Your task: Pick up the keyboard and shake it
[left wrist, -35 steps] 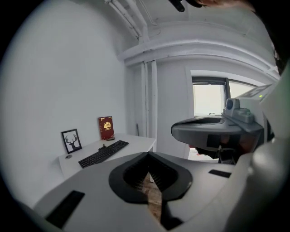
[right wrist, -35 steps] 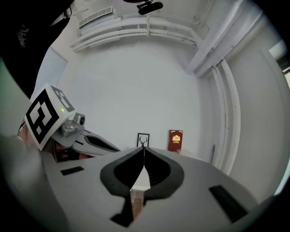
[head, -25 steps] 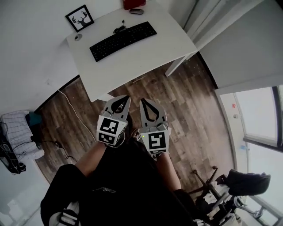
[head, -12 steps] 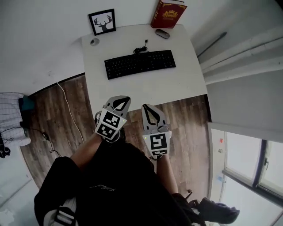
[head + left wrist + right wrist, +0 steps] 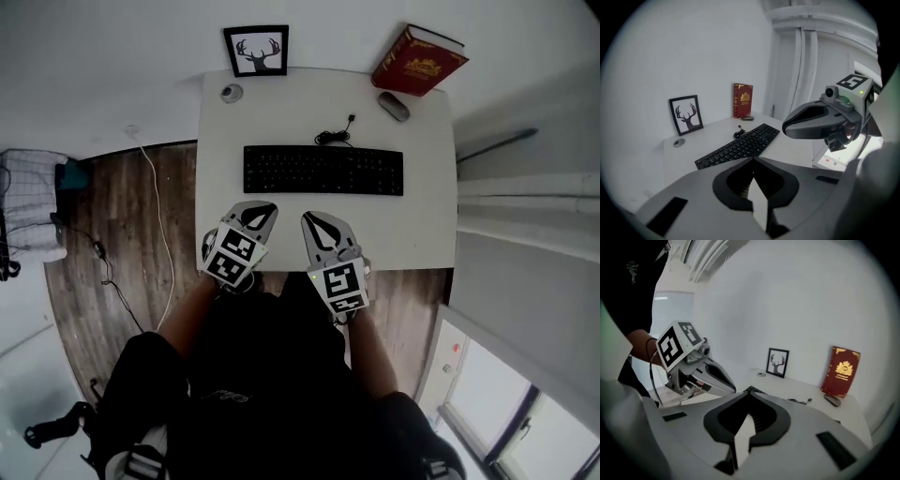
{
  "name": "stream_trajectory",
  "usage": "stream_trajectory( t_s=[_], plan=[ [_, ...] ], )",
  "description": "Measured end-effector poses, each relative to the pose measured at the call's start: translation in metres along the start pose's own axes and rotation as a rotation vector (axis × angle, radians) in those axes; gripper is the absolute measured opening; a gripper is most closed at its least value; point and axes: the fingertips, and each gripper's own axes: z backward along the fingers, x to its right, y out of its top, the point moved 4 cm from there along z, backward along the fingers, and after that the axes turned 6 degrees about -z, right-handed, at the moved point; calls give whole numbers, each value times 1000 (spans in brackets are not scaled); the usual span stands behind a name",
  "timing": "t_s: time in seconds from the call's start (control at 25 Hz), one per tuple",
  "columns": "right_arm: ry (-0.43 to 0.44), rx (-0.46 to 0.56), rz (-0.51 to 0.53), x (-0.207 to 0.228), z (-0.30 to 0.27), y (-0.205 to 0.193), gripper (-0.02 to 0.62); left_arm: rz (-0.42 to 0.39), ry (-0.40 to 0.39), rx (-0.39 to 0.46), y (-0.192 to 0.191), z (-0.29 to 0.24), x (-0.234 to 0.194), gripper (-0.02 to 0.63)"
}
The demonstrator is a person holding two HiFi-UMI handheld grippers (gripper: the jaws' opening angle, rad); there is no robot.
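Closer now: the keyboard [image 5: 323, 171] is sliding toward the middle of the head view and squaring up, where half a second back it was sitting higher and skewed, so the person is stepping in on it. It is lying flat on the white desk [image 5: 427, 220], untouched, with its cable [image 5: 333, 137] curling off its far edge. Beyond it, a mouse [image 5: 394, 106] is resting just beside a red book [image 5: 419, 62] standing at the wall, while a framed deer picture [image 5: 257, 51] and a small round disc [image 5: 232, 93] are sitting toward the far left corner. Both tools are hovering over the desk's near edge, short of the keys. The left gripper [image 5: 258, 208] is pressed together with nothing between its jaws, and the right gripper [image 5: 314, 218] is likewise closed on nothing. The approach is looking nearly finished, but the pickup is not yet starting. Both pairs of jaws will need spreading first, and a long flat board will probably want gripping at its 2 ends to be shaken without tipping.
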Motion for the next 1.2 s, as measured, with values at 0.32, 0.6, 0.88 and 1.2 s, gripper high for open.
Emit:
stream_trajectory(
  t_s=[0.32, 0.6, 0.88, 1.2],
  plan=[
    [258, -57, 92, 67, -32, -3, 21, 95, 121, -220, -7, -40, -67, 2],
    [312, -86, 114, 71, -24, -7, 21, -91, -31, -492, -8, -70, -117, 234],
    [182, -114, 72, 83, 2, -19, 21, -357, -305, -704, -17, -129, -120, 410],
    [75, -146, 16, 73, 18, -38, 21, -419, -444, -856, -35, -155, -116, 411]
  ],
)
